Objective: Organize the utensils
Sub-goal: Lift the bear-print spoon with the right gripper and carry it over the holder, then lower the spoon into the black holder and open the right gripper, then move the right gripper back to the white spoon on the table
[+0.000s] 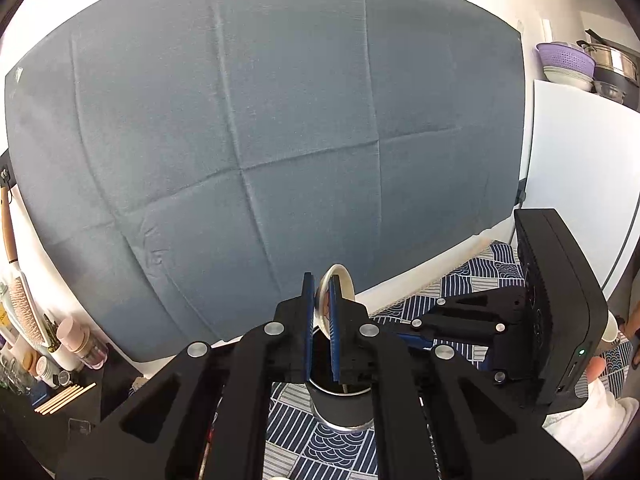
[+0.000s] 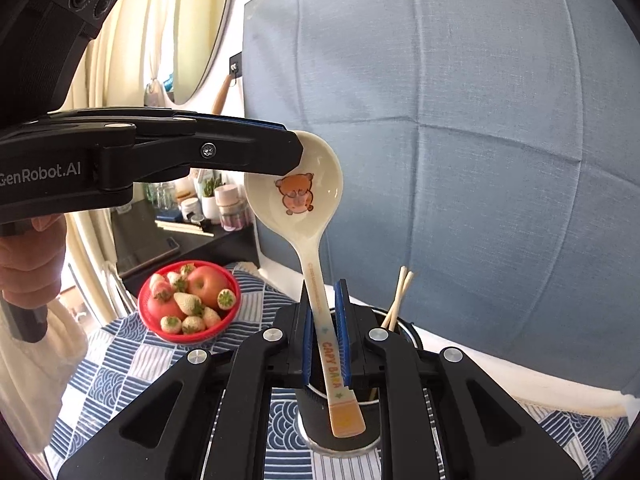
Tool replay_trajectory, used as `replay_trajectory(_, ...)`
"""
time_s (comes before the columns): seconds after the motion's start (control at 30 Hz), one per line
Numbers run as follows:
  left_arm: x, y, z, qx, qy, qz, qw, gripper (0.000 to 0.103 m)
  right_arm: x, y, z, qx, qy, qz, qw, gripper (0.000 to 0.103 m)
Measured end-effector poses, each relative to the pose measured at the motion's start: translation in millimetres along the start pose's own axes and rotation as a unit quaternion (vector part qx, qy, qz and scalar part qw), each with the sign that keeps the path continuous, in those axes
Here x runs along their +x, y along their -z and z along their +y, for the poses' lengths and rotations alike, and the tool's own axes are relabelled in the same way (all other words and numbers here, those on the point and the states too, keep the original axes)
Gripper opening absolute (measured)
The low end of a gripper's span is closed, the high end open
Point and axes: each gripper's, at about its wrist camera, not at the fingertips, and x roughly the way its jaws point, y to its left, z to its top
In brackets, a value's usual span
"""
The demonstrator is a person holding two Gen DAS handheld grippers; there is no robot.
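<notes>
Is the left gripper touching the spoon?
Touching. The right wrist view shows the left gripper clamped on the spoon bowl's rim.

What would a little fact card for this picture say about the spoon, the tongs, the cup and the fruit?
spoon: cream spoon with a bear picture, held up over the cup
left tongs: left tongs shut on the spoon's bowl edge
right tongs: right tongs shut on the spoon's handle
cup: dark cup below the spoon, chopsticks standing in it
fruit: red bowl of strawberries and apples on the patterned cloth
</notes>
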Motion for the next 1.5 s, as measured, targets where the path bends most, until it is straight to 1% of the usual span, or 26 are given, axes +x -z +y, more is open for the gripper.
replay_trajectory(0.23,11,-3,7,0.000,-0.001,0.001,1.0000,0.008,26,-3,-10,0.007,0.003,0.001,1.000,0.011)
replay_trajectory(0.47,26,3,11,-0.004,-0.001,0.017,0.9998,0.008,42,5,-18,0.029,-0.011,0.013,0.999,0.012)
replay_trajectory(0.5,27,4,12,-0.005,0.004,0.019,0.9998,0.009,44,6,-20,0.033,-0.017,0.017,0.999,0.013)
replay_trajectory(0.53,26,4,15,-0.015,0.012,0.013,0.9997,0.017,45,6,-21,0.035,-0.018,0.022,0.999,0.016)
replay_trajectory(0.57,25,3,19,-0.029,0.014,0.008,0.9995,0.028,46,7,-21,0.034,-0.009,0.027,0.999,0.023)
replay_trajectory(0.6,24,4,25,-0.046,0.010,0.003,0.9989,0.055,46,8,-22,0.033,0.006,0.031,0.999,0.054)
replay_trajectory(0.63,22,5,30,-0.059,0.005,-0.005,0.9982,0.069,45,10,-22,0.033,0.028,0.030,0.999,0.072)
replay_trajectory(0.67,19,6,34,-0.066,0.003,-0.013,0.9977,0.071,41,12,-23,0.032,0.047,0.020,0.998,0.087)
replay_trajectory(0.7,16,8,38,-0.071,0.005,-0.018,0.9973,0.073,36,14,-23,0.029,0.052,0.011,0.998,0.087)
replay_trajectory(0.73,14,10,42,-0.076,0.006,-0.020,0.9969,0.080,32,14,-24,0.029,0.048,0.008,0.998,0.087)
replay_trajectory(0.8,10,15,49,-0.090,-0.004,-0.029,0.9955,0.091,26,15,-29,0.041,0.048,0.007,0.998,0.088)
replay_trajectory(0.87,7,20,54,-0.102,-0.007,-0.034,0.9942,0.093,21,16,-31,0.043,0.058,0.007,0.997,0.088)
replay_trajectory(0.9,5,20,55,-0.107,-0.007,-0.034,0.9937,0.096,21,17,-33,0.042,0.061,0.010,0.997,0.088)
replay_trajectory(1.0,2,28,58,-0.110,-0.016,-0.033,0.9933,0.097,18,19,-34,0.037,0.077,0.016,0.996,0.088)
replay_trajectory(1.07,0,33,58,-0.108,-0.019,-0.031,0.9935,0.097,14,22,-33,0.037,0.080,0.018,0.996,0.089)
replay_trajectory(1.23,-2,50,53,-0.104,-0.024,-0.015,0.9942,0.097,7,30,-26,0.027,0.089,0.027,0.995,0.089)
replay_trajectory(1.33,-5,61,49,-0.102,-0.024,-0.006,0.9945,0.097,-2,34,-25,0.027,0.097,0.024,0.995,0.089)
replay_trajectory(1.43,-11,72,42,-0.101,-0.042,-0.007,0.9939,0.097,-11,39,-26,0.032,0.098,0.027,0.994,0.089)
replay_trajectory(1.5,-15,80,39,-0.104,-0.033,-0.002,0.9940,0.097,-18,43,-27,0.036,0.105,0.026,0.993,0.089)
